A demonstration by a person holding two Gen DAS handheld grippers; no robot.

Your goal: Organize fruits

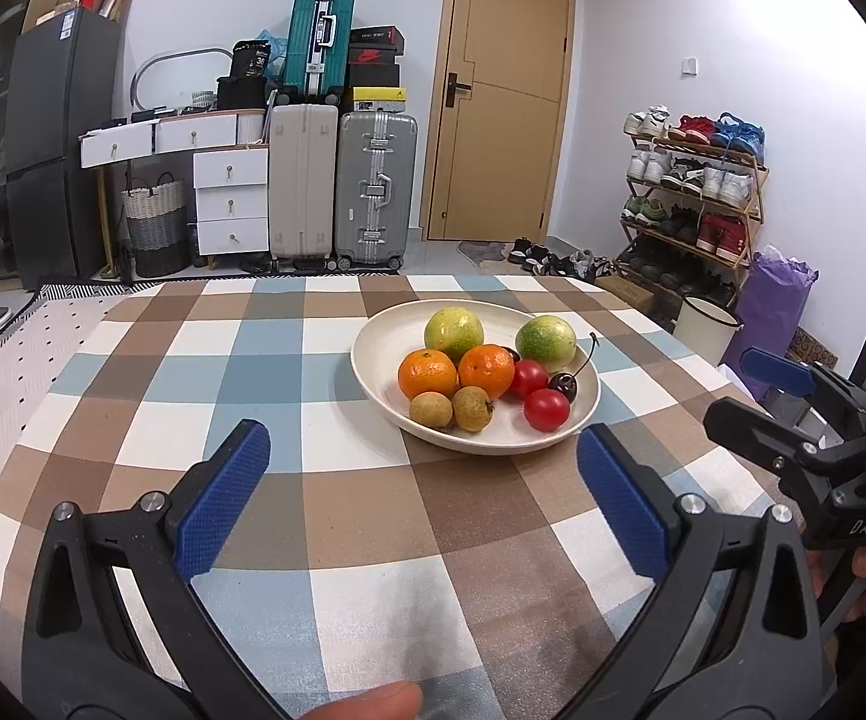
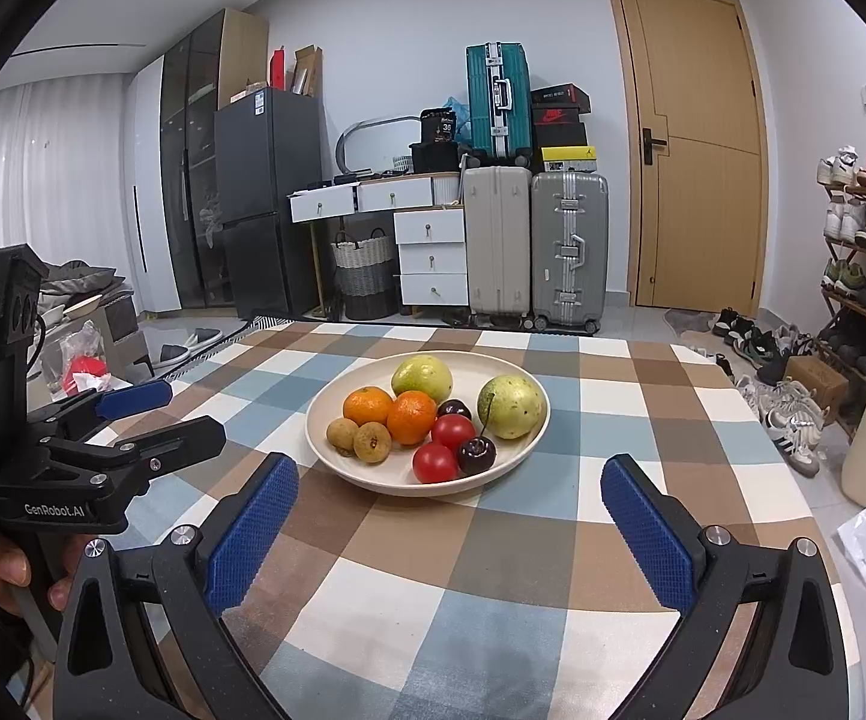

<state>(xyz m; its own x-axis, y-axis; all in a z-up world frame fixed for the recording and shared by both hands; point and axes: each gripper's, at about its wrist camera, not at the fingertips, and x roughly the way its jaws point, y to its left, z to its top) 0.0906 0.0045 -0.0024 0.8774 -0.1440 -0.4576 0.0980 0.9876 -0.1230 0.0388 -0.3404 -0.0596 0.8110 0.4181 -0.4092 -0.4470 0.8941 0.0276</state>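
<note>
Both tongs, left (image 1: 422,495) and right (image 2: 449,525), gape wide over the desk (image 1: 336,516). The plate (image 1: 372,360) of fruit sits at twelve o'clock. Only the right view shows both cherries (image 2: 476,455) clearly.

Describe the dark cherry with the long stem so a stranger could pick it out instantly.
Start at the white plate on the checked tablecloth. On the side with the two red cherry tomatoes, the dark cherry sits between them, below a green-yellow fruit. It is the near-black glossy one whose thin stem curves up.
</note>
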